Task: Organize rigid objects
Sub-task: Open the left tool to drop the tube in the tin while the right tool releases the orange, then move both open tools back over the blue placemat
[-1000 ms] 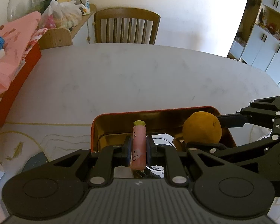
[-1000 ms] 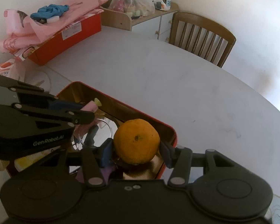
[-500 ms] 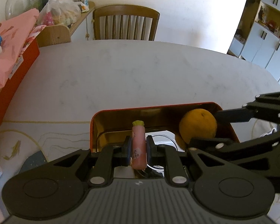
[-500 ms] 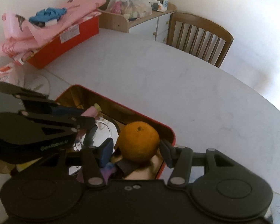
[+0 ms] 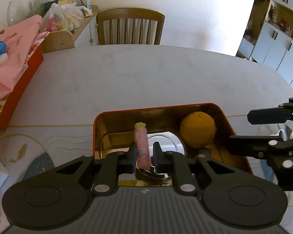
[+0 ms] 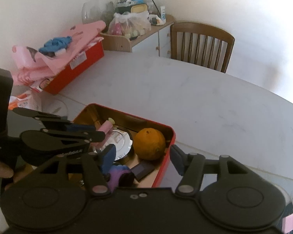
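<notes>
Our left gripper (image 5: 143, 154) pinches a pink tube (image 5: 141, 146) upright over the red tin (image 5: 166, 106). Our right gripper (image 6: 142, 159) jaws are opening, clear of the orange (image 6: 150, 144) resting in the tin's corner.

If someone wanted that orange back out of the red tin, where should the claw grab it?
Across the widest middle of the orange, coming from above. It is round and sits in the corner of the tin, so the walls probably block a sideways approach. The right claw is opening, with nothing between its fingers.

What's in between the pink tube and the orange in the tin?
A shiny round lid lies between the pink tube and the orange, clearest in the left wrist view.
</notes>
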`<action>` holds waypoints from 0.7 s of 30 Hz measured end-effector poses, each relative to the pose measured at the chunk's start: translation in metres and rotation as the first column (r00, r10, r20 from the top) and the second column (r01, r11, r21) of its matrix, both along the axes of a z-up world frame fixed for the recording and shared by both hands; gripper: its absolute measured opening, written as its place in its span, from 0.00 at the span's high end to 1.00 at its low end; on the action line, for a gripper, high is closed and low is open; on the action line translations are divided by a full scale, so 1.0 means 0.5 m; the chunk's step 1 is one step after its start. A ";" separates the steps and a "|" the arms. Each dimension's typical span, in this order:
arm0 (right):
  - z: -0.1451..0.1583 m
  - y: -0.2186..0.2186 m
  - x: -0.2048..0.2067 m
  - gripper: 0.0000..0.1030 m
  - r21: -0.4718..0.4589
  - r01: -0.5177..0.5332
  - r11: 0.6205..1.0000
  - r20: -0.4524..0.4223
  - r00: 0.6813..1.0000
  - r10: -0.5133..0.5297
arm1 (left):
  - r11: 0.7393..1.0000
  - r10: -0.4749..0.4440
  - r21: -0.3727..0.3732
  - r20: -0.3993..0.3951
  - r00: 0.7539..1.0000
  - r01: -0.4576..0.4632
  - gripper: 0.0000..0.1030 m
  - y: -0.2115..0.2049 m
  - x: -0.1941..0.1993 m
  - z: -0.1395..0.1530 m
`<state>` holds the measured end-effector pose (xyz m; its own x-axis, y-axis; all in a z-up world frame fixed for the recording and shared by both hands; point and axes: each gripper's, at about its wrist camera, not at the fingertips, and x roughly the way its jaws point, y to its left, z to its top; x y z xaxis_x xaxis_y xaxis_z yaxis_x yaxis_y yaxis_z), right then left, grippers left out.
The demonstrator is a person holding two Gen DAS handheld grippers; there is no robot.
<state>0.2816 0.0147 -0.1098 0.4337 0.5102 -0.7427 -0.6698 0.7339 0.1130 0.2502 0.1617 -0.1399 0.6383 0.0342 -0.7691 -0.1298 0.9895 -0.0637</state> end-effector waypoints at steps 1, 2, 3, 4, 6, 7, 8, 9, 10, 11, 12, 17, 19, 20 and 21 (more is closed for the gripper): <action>0.003 -0.006 -0.003 0.39 0.006 0.004 1.000 -0.001 1.000 -0.004 | 1.000 -0.001 -0.001 0.002 1.000 0.001 0.84 -0.002 -0.005 0.006; 0.008 -0.013 -0.006 0.39 0.013 0.010 1.000 -0.003 1.000 -0.009 | 1.000 -0.002 -0.003 0.005 1.000 0.002 0.84 -0.004 -0.009 0.010; 0.012 -0.020 -0.010 0.39 0.023 0.013 1.000 -0.006 1.000 -0.013 | 1.000 -0.003 -0.004 0.010 1.000 0.003 0.84 -0.006 -0.014 0.016; 0.015 -0.026 -0.014 0.39 0.032 0.016 0.999 -0.008 1.000 -0.015 | 1.000 -0.005 -0.005 0.017 1.000 0.005 0.84 -0.008 -0.019 0.022; 0.024 -0.039 -0.024 0.39 0.049 0.020 0.999 -0.008 1.000 -0.019 | 1.000 -0.008 -0.006 0.029 1.000 0.008 0.84 -0.014 -0.029 0.035; 0.029 -0.045 -0.028 0.39 0.055 0.020 0.998 -0.006 1.000 -0.020 | 1.000 -0.010 -0.006 0.036 0.999 0.010 0.84 -0.018 -0.035 0.041; 0.032 -0.050 -0.032 0.38 0.060 0.019 0.998 -0.002 1.000 -0.019 | 1.000 -0.012 -0.005 0.042 0.999 0.012 0.83 -0.023 -0.039 0.047; 0.037 -0.056 -0.036 0.38 0.066 0.018 0.998 0.001 1.000 -0.018 | 1.000 -0.012 -0.002 0.048 0.999 0.012 0.81 -0.030 -0.046 0.053; 0.039 -0.062 -0.041 0.38 0.072 0.016 0.997 0.002 1.000 -0.016 | 1.000 -0.011 0.003 0.061 0.998 0.011 0.77 -0.037 -0.054 0.061; 0.042 -0.069 -0.045 0.38 0.077 0.016 0.997 0.002 1.000 -0.016 | 1.000 -0.011 0.005 0.070 0.997 0.010 0.74 -0.043 -0.059 0.068; 0.044 -0.075 -0.049 0.38 0.081 0.017 0.997 0.003 1.000 -0.017 | 1.000 -0.011 0.006 0.080 0.997 0.011 0.68 -0.050 -0.065 0.075; 0.055 -0.114 -0.070 0.36 0.096 0.018 0.995 0.010 1.000 -0.019 | 0.999 -0.023 0.035 0.120 0.993 0.019 0.41 -0.093 -0.089 0.103; 0.060 -0.132 -0.078 0.32 0.105 0.023 0.994 0.014 1.000 -0.025 | 0.999 -0.030 0.037 0.121 0.992 0.026 0.41 -0.110 -0.095 0.113; 0.063 -0.143 -0.082 0.31 0.114 0.025 0.993 0.014 1.000 -0.027 | 0.999 -0.032 0.035 0.123 0.992 0.027 0.41 -0.117 -0.098 0.116; 0.066 -0.155 -0.086 0.31 0.122 0.025 0.992 0.014 1.000 -0.027 | 0.999 -0.034 0.034 0.126 0.991 0.030 0.41 -0.126 -0.102 0.120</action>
